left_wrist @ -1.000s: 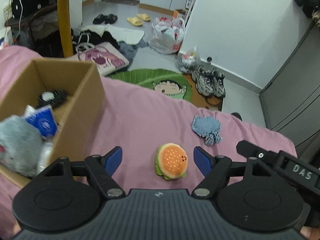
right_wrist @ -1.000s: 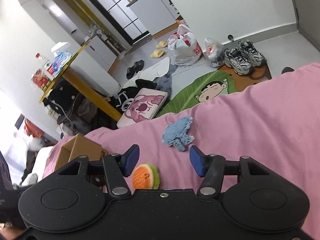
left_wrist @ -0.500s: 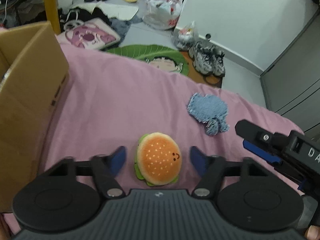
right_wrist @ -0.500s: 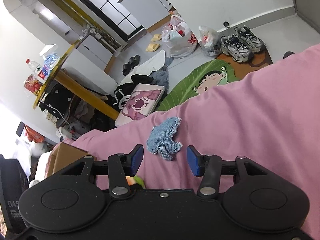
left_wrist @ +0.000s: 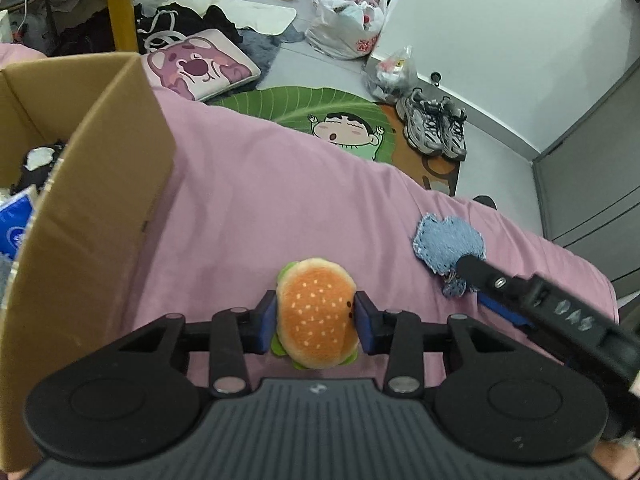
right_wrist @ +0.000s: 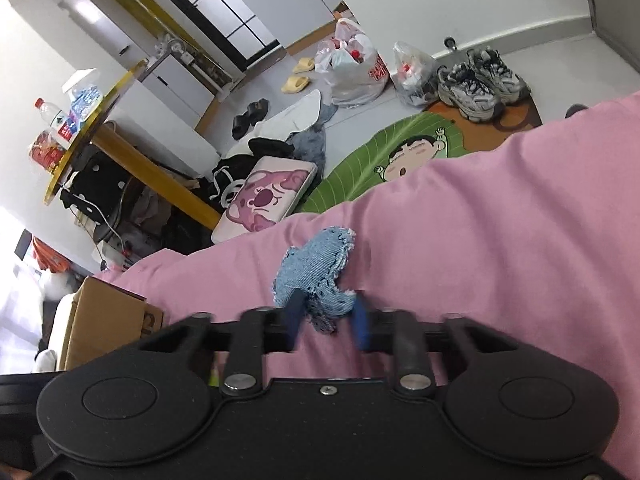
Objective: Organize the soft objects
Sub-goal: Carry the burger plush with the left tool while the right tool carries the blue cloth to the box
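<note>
your left gripper's fingers have just been closing and now press on both sides of the burger toy, which sits on the pink bedcover just right of the cardboard box. your right gripper's fingers have just been closing too, around the lower end of the blue denim toy; they are blurred in the right wrist view, with denim between them, and they look to be pinching it against the cover. from the left wrist view that gripper reaches in from the right and covers the near edge of the denim toy, which lies well apart from the burger, toward the bed's far corner. as for progress, the box already holds several things, among them a blue packet and something black and white, so part of the sorting looks done. what seems left, judging by this, is to lift both toys clear of the cover and carry them over the box wall. neither toy has left the bed yet, and no other loose soft things show on the cover.
</note>
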Available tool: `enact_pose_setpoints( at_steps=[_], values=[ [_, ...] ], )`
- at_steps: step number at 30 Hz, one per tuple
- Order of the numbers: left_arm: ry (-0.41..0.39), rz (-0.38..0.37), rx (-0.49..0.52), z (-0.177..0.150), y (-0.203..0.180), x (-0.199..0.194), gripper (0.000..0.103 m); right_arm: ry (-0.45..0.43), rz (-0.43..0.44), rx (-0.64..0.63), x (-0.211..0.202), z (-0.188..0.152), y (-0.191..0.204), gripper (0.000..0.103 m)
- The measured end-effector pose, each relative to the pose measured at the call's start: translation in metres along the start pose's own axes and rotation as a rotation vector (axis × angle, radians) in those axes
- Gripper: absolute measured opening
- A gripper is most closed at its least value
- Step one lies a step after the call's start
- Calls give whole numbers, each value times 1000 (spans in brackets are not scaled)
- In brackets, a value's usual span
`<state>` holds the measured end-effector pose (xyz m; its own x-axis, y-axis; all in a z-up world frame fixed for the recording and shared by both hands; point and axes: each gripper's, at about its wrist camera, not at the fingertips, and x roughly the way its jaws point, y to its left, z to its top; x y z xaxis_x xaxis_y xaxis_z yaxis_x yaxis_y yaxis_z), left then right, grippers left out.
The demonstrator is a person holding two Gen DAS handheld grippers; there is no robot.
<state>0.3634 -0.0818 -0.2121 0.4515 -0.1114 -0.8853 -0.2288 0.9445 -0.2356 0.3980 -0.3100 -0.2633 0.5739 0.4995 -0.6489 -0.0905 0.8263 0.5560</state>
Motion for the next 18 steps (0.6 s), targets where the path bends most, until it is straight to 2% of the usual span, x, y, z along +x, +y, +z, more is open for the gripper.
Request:
enact_pose_setpoints(
  at_steps=[2,8,18],
  values=[
    [-2,-3,-2,-1,3,-6,39,-26,7,-18,-8,1,3,9],
    [-16,-15,13,-10,6,-25,39,-92,20,-73,-39,-2,22,9],
    [-65,-49,34,-18,12,-66,39,-114,-38,-90,-74,-19,36,8]
  ],
)
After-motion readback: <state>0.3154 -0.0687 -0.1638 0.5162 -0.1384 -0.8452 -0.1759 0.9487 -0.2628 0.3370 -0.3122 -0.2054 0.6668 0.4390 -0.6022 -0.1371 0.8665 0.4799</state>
